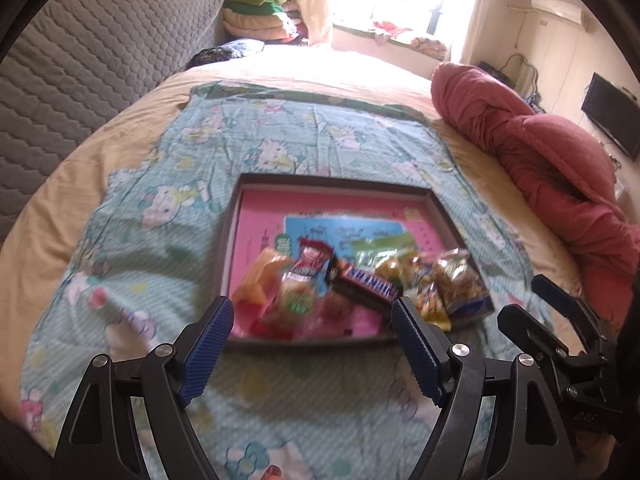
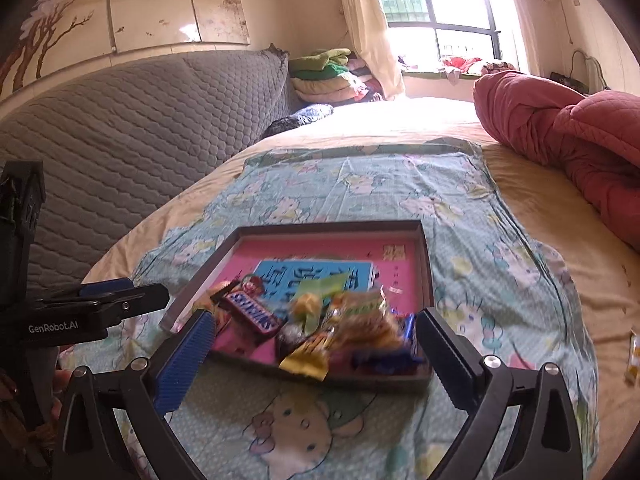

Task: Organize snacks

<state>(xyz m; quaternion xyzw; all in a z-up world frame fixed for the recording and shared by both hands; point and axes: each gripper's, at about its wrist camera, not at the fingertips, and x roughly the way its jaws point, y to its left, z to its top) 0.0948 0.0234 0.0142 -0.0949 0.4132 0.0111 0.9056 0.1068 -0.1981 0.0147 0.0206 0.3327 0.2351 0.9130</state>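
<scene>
Bed (image 2: pixel 532 208) w/ beige sheet, cartoon-print cloth (image 2: pixel 360 196) spread on top. Red quilt (image 2: pixel 568 132) bunched at right edge. Grey quilted headboard (image 2: pixel 132 128) on left. Folded blankets (image 2: pixel 328 76) stacked near window (image 2: pixel 440 8); TV (image 1: pixel 610 120) on far wall.

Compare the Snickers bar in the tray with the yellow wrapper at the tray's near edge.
The Snickers bar is a long, flat, dark brown stick with white lettering; the yellow wrapper is shorter, crumpled, and gold. The bar lies on the left of the pile, against the pink tray floor; the wrapper overhangs the near rim. Both are sealed snacks in the same tray, untouched by either gripper.
</scene>
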